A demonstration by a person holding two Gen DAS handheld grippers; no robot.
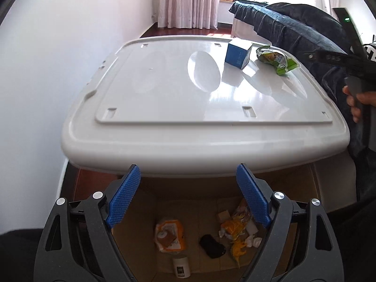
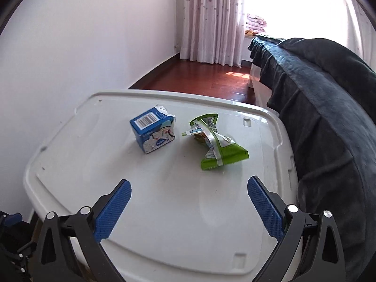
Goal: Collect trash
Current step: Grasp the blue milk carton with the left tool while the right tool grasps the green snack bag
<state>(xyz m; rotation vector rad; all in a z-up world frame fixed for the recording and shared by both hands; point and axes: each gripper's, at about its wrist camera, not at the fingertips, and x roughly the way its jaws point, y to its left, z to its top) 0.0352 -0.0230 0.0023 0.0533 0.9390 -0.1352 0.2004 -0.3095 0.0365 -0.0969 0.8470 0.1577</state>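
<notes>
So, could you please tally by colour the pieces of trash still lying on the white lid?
Blue carton: 1
Green wrapper: 1
Total on the white lid: 2

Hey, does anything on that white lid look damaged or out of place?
Yes. The blue carton on the white lid has a ragged, torn-open top, and the green wrapper beside it is crumpled and ripped open. Both still lie there, uncollected.
</notes>
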